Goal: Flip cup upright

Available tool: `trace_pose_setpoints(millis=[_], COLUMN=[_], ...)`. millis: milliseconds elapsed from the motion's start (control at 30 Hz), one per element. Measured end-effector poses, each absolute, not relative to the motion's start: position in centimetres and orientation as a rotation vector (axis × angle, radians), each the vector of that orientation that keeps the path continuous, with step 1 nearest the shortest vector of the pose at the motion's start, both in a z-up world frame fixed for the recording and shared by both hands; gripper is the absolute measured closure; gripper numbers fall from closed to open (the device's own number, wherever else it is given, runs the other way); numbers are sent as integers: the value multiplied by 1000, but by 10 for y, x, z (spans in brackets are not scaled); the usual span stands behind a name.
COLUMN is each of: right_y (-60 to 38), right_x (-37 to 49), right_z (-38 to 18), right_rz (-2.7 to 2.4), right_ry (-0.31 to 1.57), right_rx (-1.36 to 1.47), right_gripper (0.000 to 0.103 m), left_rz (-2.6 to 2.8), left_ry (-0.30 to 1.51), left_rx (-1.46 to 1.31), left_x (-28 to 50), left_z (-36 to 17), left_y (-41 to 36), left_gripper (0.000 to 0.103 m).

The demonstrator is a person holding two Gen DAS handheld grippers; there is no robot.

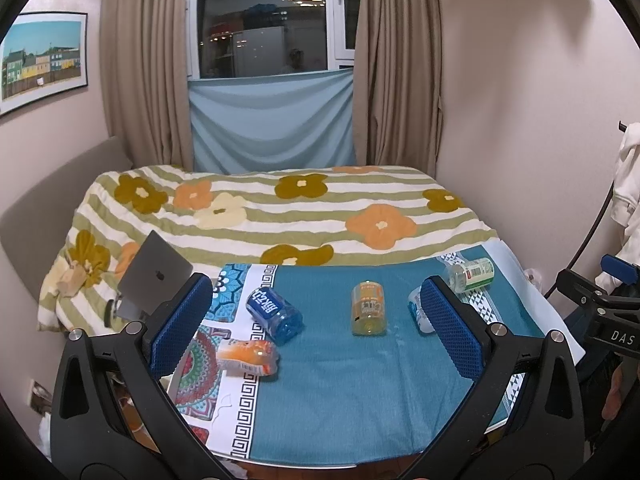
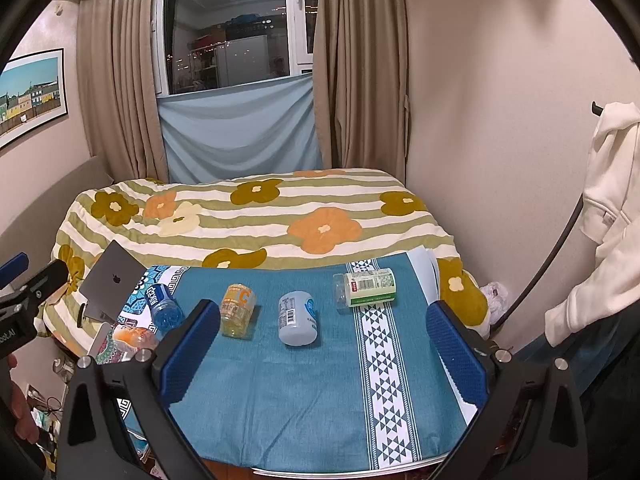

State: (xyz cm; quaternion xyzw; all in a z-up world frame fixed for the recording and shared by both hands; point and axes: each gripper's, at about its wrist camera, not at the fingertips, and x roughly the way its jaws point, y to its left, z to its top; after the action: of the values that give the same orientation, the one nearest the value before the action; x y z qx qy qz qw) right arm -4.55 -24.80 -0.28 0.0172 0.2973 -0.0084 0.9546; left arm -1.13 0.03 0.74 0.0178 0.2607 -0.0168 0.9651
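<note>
Several cut-off bottle cups lie on their sides on the teal cloth (image 1: 340,380): a blue one (image 1: 274,315), an orange-red one (image 1: 248,356), a yellow one (image 1: 369,309), a pale white-blue one (image 2: 298,317) and a green-labelled one (image 2: 366,286). My left gripper (image 1: 316,324) is open and empty, above the table's near side. My right gripper (image 2: 320,344) is open and empty, also above the near side. In the left wrist view the white-blue cup (image 1: 418,312) is partly hidden behind the right finger.
A grey laptop (image 1: 154,270) stands open at the table's left edge. A bed with a flowered blanket (image 1: 280,208) lies behind the table. A white hoodie (image 2: 608,184) hangs at the right. The wall is close on the right.
</note>
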Motion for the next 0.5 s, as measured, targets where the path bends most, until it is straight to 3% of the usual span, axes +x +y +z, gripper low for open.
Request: trace_pose_setpoints(millis=[500], right_y=[-250], right_x=[-45], right_z=[-4], right_rz=[-14], right_ry=[597], right_rx=[48], right_gripper=[0], left_rz=[-52], left_ry=[535], left_rx=[48], left_x=[-7], left_z=[5], left_y=[-6], left_gripper=[0])
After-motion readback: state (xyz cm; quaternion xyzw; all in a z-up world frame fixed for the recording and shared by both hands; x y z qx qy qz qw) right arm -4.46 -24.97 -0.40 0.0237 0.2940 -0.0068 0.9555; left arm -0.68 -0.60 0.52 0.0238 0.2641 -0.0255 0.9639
